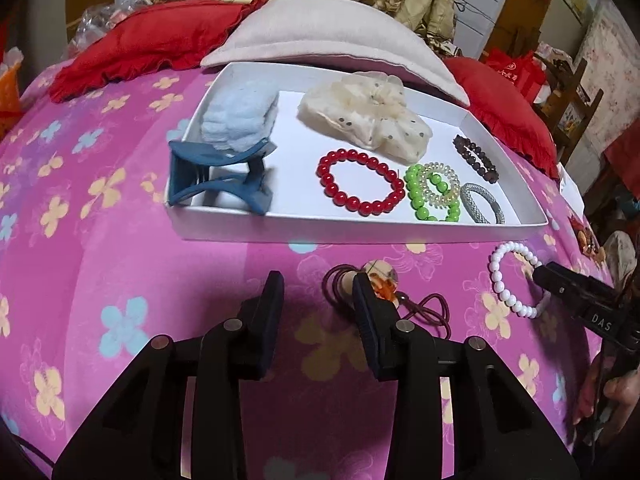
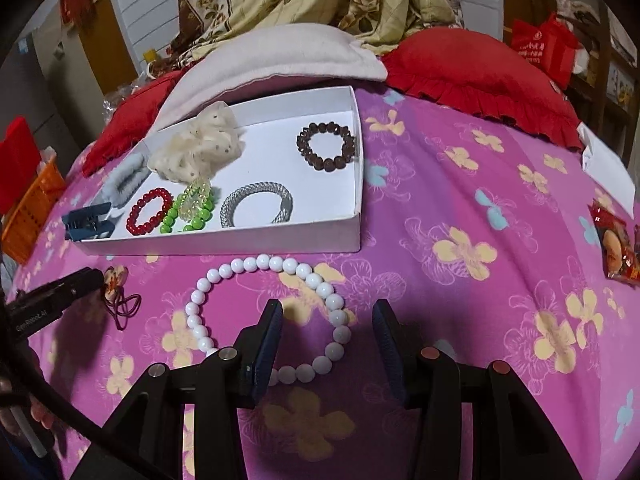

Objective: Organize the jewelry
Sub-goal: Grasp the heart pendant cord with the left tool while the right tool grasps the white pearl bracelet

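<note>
Item: white bead bracelet (image 2: 268, 316), lying on the pink flowered bedspread (image 2: 460, 200) just in front of the white box (image 2: 304, 236), outside it.
Item: pendant on a dark red cord (image 1: 380, 280), also on the bedspread, near the box's front wall.
Already in the box: red bead bracelet (image 1: 360, 182), green bead bracelet (image 1: 432, 196), clear coil hair tie (image 1: 440, 182), silver mesh bangle (image 2: 256, 208), dark brown bead bracelet (image 2: 326, 146), cream scrunchie (image 1: 368, 116), blue hair claw (image 1: 220, 178), pale blue fluffy piece (image 1: 240, 116).

Right hand-held gripper (image 2: 328, 328): jaws wide apart, holding nothing, straddling the bracelet's right arc.
Left hand-held gripper (image 1: 318, 292): jaws apart, empty; right finger seems to touch the pendant, though the overlap may be only perspective.

Risks: closing on round beads may squirt the strand sideways; soft bedding gives under pressure, so the fingers could pinch fabric; the cord may snag or trail on lifting.

View differences: the right wrist view shows the brown bracelet as a full ring and the bracelet straddled; the left shows the claw and pendant clearly.
</note>
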Demonstrator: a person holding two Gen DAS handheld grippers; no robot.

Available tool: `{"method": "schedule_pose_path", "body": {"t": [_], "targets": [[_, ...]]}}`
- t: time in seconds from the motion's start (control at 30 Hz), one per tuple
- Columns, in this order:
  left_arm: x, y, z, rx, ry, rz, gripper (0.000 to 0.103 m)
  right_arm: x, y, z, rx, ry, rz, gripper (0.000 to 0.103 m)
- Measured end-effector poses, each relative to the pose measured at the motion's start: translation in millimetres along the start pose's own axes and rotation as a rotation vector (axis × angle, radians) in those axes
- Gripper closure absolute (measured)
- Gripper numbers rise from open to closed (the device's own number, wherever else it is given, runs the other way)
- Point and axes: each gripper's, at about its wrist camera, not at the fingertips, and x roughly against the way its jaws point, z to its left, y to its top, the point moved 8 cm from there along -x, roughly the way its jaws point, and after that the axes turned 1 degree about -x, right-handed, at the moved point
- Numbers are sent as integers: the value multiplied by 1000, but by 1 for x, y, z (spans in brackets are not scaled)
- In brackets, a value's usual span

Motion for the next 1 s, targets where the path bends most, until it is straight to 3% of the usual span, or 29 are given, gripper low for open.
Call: {"method": "schedule_pose_path", "body": {"t": [0.1,0.2,0.23,0.3,0.37,0.67,0.9,1.0], "targets": [[-3,0,-9,-46,19,-11,57,-2,1,2,17,-18,-8,57],[-5,-1,-18,-76,12,-18,60,-4,1,7,59,-40,-12,61],[-4,-1,-21,-80,-3,-14,67,-4,1,10,63,-24,-12,70],[-2,-2,-28,-83,-48,8,99,-3,1,13,46,28,-2,86],[-1,-4,-31,-103,-33,15,100,-4,1,13,22,63,5,94],[33,-3,-42,-108,-96,-41,101,18,10,21,-23,138,-64,94],[64,-6,-41,-118,-109,-86,101,53,8,12,-37,75,-155,94],[71,-8,-46,-137,-108,-103,101,58,7,7,-62,88,-167,94]]}}
